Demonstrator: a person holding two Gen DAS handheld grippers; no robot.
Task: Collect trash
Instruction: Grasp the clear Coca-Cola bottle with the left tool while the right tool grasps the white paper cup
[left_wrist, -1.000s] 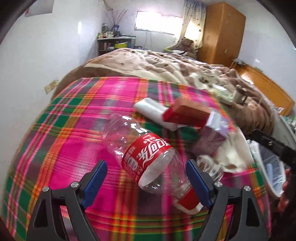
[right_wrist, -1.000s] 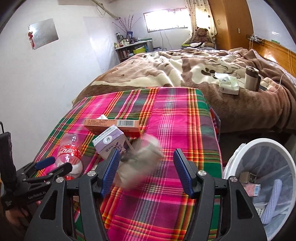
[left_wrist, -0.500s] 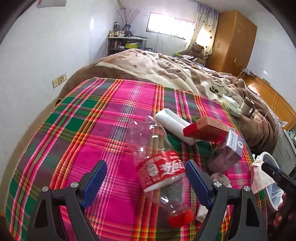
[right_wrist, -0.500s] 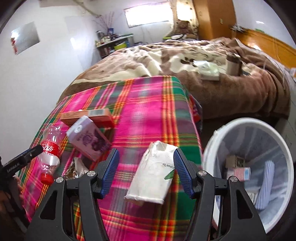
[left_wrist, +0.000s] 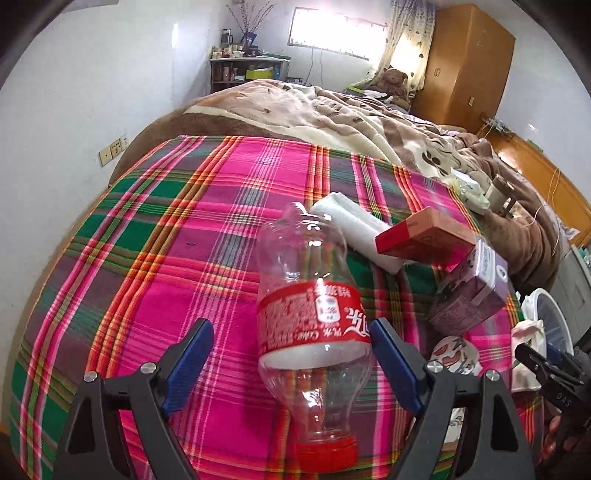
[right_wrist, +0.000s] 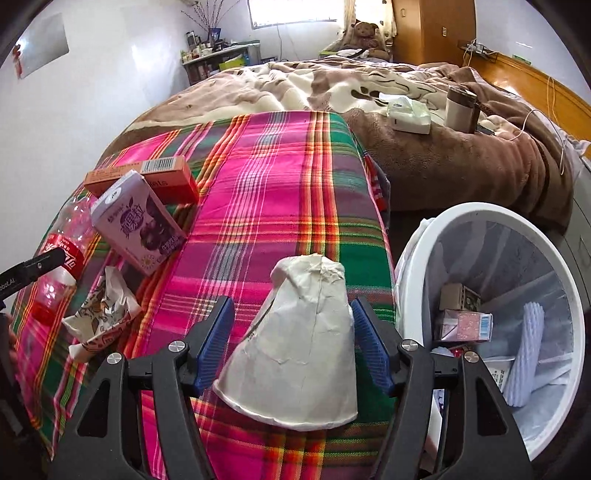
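A clear cola bottle (left_wrist: 314, 325) with a red label and red cap lies on the plaid cloth (left_wrist: 166, 258), between the wide-open jaws of my left gripper (left_wrist: 291, 365); the right pad touches its label. My right gripper (right_wrist: 291, 343) is open around a flattened white paper cup (right_wrist: 303, 350), its right pad against the cup. The white trash bin (right_wrist: 417, 266), holding several items, stands just to its right. On the cloth lie a purple drink carton (right_wrist: 138, 225), an orange box (right_wrist: 147, 177), a crumpled wrapper (right_wrist: 101, 314) and a white roll (left_wrist: 354, 229).
A bed with a brown and cream blanket (right_wrist: 332, 88) lies behind the plaid cloth, with a tissue pack (right_wrist: 408, 114) and a mug (right_wrist: 460, 107) on it. A wooden wardrobe (left_wrist: 465, 66) and shelf (left_wrist: 243, 70) stand at the far wall.
The bottle has turned cap-toward-me between my left jaws and the gripper has moved in on it. The right gripper has moved closer around the paper cup, beside the bin.
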